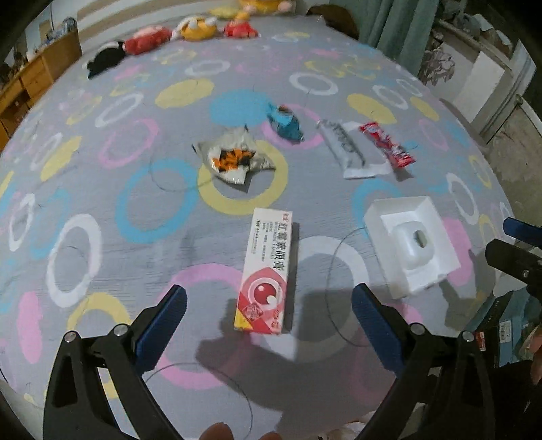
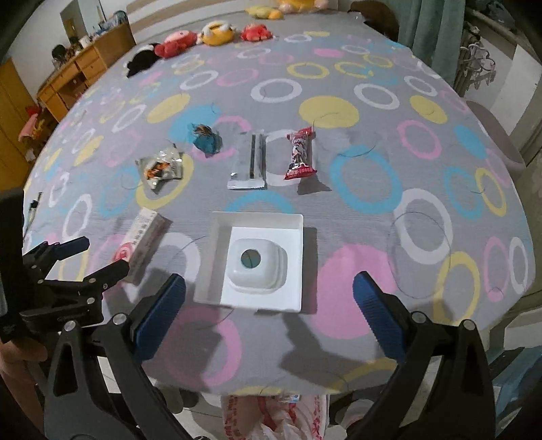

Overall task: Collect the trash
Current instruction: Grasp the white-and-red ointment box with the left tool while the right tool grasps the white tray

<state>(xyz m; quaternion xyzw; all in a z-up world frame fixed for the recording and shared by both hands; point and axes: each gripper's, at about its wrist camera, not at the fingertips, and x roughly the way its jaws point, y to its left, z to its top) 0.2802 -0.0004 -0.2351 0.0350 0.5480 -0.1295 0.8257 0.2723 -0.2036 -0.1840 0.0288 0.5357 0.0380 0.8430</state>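
Observation:
Trash lies on a bed with a ring-patterned cover (image 1: 101,176). A pink and white ointment box (image 1: 266,270) lies just ahead of my open, empty left gripper (image 1: 269,304). A white plastic tray insert (image 2: 254,260) lies just ahead of my open, empty right gripper (image 2: 269,292); it also shows in the left wrist view (image 1: 411,243). Further off lie a crumpled silver wrapper (image 1: 233,159), a blue wrapper (image 1: 286,122), a silver flat packet (image 2: 247,162) and a red candy wrapper (image 2: 299,154). The left gripper (image 2: 91,257) shows in the right wrist view beside the box (image 2: 145,237).
Plush toys (image 2: 216,34) line the far edge of the bed. A wooden dresser (image 2: 74,78) stands at the left, curtains (image 2: 426,27) at the back right. A red and white plastic bag (image 2: 274,416) hangs below the near bed edge.

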